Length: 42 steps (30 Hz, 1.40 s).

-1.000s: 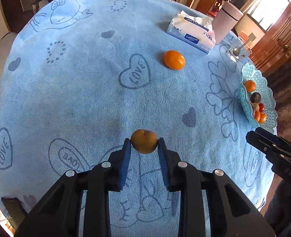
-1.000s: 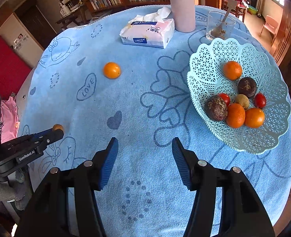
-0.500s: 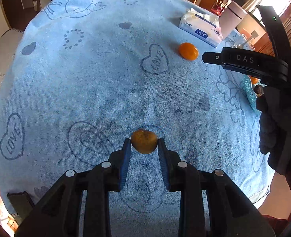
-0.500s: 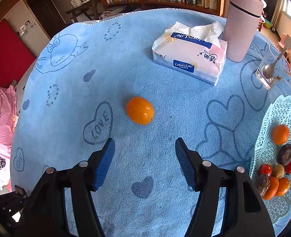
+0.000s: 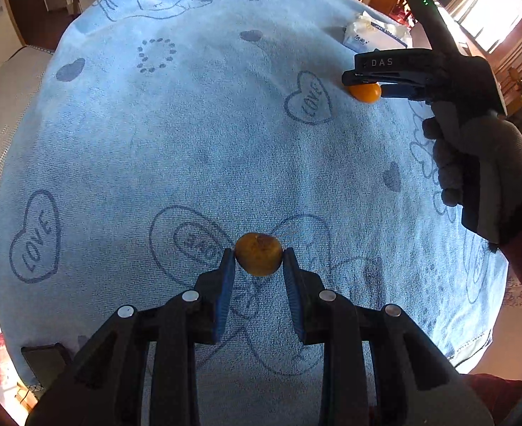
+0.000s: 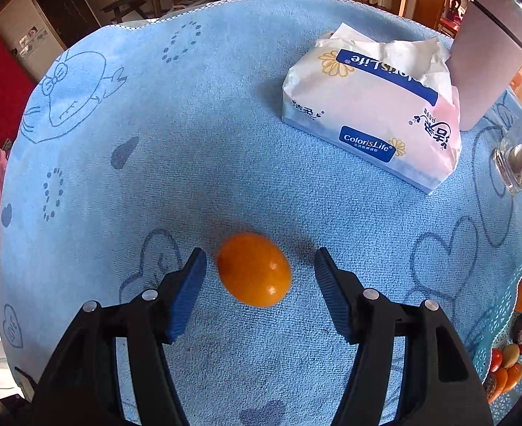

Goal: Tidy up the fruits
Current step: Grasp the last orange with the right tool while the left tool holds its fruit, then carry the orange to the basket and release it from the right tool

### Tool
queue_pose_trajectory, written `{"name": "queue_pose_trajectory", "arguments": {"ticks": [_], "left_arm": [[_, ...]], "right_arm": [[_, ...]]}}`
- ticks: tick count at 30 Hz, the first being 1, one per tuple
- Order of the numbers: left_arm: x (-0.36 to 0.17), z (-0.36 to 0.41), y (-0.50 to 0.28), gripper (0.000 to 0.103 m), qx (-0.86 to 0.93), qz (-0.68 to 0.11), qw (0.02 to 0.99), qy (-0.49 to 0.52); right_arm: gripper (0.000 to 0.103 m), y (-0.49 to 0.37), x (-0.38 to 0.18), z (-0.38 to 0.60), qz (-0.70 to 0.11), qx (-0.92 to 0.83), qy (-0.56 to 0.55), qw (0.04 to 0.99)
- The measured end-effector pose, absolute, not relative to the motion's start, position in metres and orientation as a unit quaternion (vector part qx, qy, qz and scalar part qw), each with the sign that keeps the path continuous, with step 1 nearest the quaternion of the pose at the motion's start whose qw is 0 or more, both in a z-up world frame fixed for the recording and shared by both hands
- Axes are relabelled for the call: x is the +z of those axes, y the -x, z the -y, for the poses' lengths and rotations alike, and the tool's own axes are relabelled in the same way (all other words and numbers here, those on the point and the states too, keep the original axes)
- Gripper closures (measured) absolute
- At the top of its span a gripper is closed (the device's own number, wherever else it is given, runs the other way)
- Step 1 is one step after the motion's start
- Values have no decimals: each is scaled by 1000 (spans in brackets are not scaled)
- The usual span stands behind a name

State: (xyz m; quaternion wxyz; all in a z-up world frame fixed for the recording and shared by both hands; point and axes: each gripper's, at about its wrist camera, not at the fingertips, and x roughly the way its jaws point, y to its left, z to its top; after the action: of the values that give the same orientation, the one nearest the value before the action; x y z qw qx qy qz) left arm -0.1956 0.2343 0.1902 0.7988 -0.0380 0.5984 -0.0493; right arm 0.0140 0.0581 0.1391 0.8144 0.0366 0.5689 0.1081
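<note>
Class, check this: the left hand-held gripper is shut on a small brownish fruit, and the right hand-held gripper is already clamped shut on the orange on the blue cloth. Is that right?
Not quite. The right hand-held gripper is open: the right wrist view shows gaps between its pads and the orange, which lies on the blue cloth. The left hand-held gripper is indeed shut on the small brownish fruit.

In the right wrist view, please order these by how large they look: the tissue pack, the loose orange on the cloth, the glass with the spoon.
1. Tissue pack: clearly largest.
2. Loose orange: looks bigger partly because it is nearest the camera.
3. Glass with the spoon: smallest as seen, but cut off at the edge, so its rank against the orange is unsure.
</note>
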Motion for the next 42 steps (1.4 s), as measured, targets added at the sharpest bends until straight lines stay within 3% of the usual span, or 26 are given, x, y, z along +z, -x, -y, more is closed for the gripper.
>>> {"name": "queue_pose_trajectory", "arguments": {"ticks": [2, 6, 23, 42], "left_arm": [[190, -235, 196, 75, -48, -598, 799, 39], [190, -236, 196, 75, -46, -597, 800, 39], [199, -203, 193, 75, -57, -588, 807, 27], [204, -102, 199, 75, -108, -578, 809, -2]], "right_arm": [[39, -15, 135, -60, -574, 105, -33, 812], [61, -11, 134, -63, -575, 114, -23, 810], [61, 97, 141, -10, -591, 133, -62, 793], [61, 196, 145, 94, -607, 87, -101, 783]]}}
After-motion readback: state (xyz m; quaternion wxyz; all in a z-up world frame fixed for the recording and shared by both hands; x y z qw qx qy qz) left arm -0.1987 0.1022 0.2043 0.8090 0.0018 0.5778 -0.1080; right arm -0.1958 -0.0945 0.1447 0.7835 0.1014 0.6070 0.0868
